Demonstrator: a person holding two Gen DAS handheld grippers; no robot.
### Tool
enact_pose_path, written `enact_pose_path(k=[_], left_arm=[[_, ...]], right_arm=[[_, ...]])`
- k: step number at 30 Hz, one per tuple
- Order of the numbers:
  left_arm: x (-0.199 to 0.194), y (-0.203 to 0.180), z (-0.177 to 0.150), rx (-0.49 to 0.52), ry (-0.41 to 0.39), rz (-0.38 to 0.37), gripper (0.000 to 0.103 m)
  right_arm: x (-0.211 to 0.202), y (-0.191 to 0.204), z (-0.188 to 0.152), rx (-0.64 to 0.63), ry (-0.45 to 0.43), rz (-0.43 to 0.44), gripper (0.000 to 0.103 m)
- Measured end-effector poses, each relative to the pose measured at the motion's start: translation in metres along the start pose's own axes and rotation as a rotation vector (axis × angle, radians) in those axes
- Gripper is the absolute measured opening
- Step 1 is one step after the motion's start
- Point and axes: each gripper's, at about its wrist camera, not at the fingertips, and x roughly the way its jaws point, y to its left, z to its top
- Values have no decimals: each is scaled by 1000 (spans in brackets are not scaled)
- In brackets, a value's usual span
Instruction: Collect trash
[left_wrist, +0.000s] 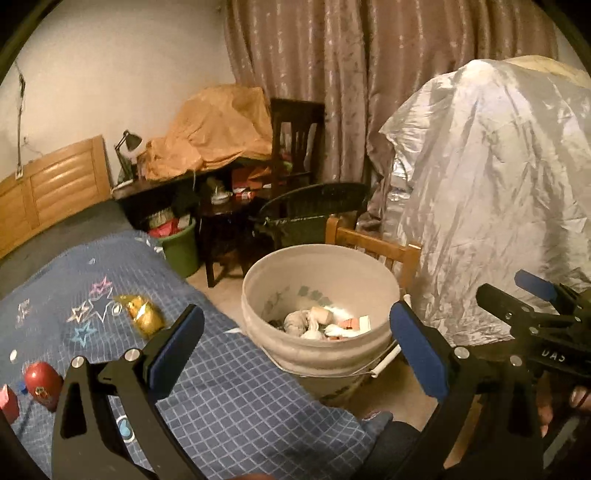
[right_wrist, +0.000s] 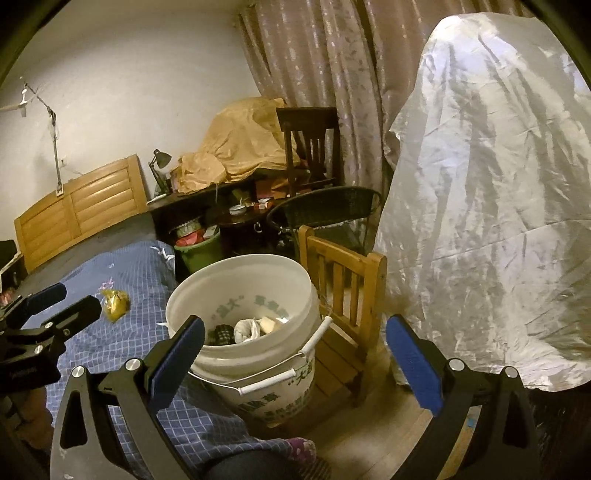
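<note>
The left tool (left_wrist: 297, 334) is spread wide and holds nothing; the right tool (right_wrist: 295, 341) is spread wide too, also empty; the white bucket (left_wrist: 295, 350) with trash inside stands on the floor just ahead of both; a gold wrapper (left_wrist: 142, 314) lies on the bed (left_wrist: 221, 387), left of the left tool; a red ball (left_wrist: 42, 380) lies further left.

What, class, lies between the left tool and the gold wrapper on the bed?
Nothing visible. The left tool is open and empty, and only bare blue bedspread separates it from the gold wrapper.
</note>
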Motion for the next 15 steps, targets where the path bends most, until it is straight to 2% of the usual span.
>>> enact_pose_path(k=[2,6,10,12,15], left_arm=[[0,-4,0,14,-8,29,97],[-3,-9,-2,42,-12,40,97],[-1,-11,-2,35,20,71,97],[1,-11,-2,36,35,44,97],[2,-8,-3,26,39,70,97]], right_arm=[[0,0,1,1,-3,2,98],[0,0,1,4,-3,0,98],[0,-1,1,18,2,-14,98],[0,-1,1,20,3,-15,98],[0,-2,1,18,1,-10,98]])
